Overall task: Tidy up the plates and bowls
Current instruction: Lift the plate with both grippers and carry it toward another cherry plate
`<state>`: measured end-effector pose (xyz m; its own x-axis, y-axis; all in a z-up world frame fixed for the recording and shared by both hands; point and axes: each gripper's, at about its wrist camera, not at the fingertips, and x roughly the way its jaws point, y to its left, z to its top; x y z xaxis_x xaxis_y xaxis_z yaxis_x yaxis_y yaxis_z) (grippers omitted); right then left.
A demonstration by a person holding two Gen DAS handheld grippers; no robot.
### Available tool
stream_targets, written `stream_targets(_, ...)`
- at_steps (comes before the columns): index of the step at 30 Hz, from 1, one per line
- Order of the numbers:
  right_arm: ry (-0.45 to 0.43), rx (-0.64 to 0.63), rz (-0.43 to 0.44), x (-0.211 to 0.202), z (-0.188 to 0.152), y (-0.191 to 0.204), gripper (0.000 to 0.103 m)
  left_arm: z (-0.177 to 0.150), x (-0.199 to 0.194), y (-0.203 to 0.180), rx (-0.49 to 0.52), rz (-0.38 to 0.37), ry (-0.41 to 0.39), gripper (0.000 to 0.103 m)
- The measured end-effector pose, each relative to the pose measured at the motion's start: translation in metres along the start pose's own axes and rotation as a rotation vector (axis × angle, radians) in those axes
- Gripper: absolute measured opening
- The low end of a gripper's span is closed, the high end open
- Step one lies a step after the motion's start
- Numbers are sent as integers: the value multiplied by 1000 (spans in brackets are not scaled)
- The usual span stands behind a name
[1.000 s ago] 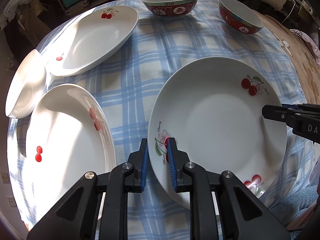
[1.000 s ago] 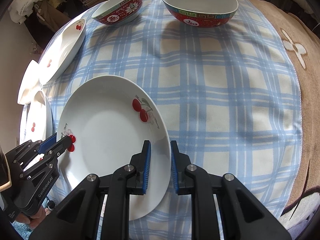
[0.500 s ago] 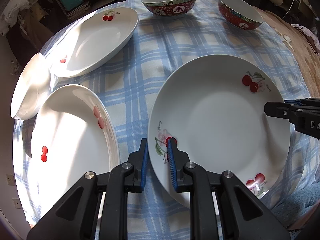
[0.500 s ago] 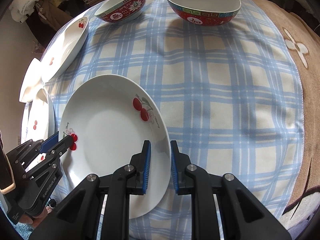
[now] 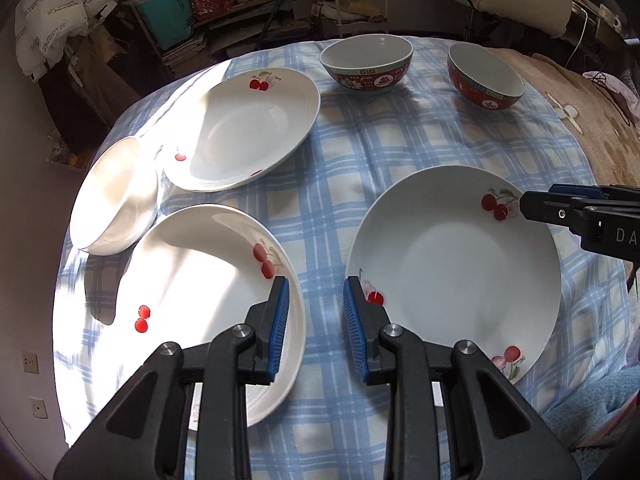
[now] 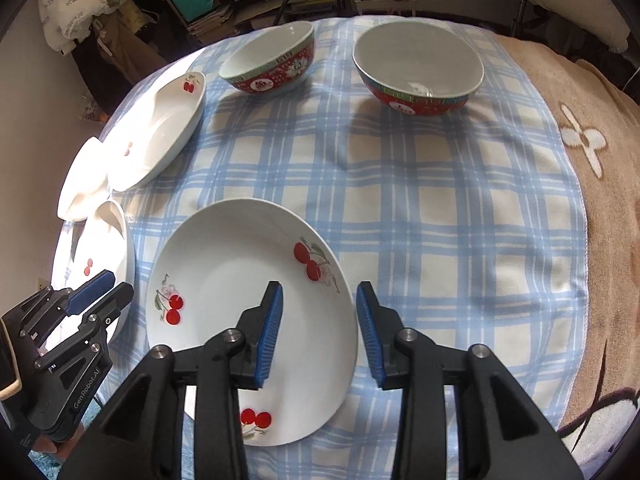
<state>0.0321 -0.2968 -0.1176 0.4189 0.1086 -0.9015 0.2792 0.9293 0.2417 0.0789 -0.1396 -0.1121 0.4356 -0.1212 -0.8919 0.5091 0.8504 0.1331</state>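
Note:
A white cherry-print plate lies flat on the blue checked cloth at the near side. My left gripper is open above the cloth, between that plate's left rim and a second cherry plate. My right gripper is open and empty, straddling the plate's right rim from above. A third cherry plate and a small white bowl sit at the left. Two red patterned bowls stand at the far edge.
The round table carries a brown blanket under the cloth at the right. Shelves and bags crowd the floor behind the table. Bare checked cloth lies between the near plate and the red bowls.
Both grippers have opened and let go of the near plate's rim. Both have pulled back and up, so more of the table shows. The plate lies flat.

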Motion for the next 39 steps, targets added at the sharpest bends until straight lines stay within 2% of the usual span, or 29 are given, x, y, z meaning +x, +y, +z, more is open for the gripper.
stream_targets(1,-28,-13,3,-6,1,4,67,0,-3,8,-14,10,-5,36)
stream_targets(2,-52,-25,4,-10,2,9,72,0,-5,16,-29,25,-8,42)
stream_targets(4,-85,-51,11,-15,4,20,87,0,-9,31,-59,54,-12,47)
stream_targets(6,-109,-85,21,-18,7,35,94,-1,-11,47,-93,72,-5,51)
stream_targets(7,-120,-107,25,-19,8,42,97,-2,-12,55,-109,78,-2,56)
stream_targets(10,-147,-173,32,-20,9,64,101,-3,-15,74,-153,113,-2,79)
stream_targets(11,-152,-189,35,-20,10,71,101,-4,-17,80,-163,127,-4,83)
stream_targets(17,-120,-266,76,-10,14,110,102,-9,-17,114,-210,149,37,86)
stream_targets(25,-90,-370,62,-1,18,155,102,-12,-11,154,-285,140,70,86)
stream_targets(28,-86,-378,73,6,23,169,102,-17,-5,164,-324,107,81,86)
stream_targets(39,-22,-339,77,51,22,188,101,-34,40,189,-415,95,164,85)
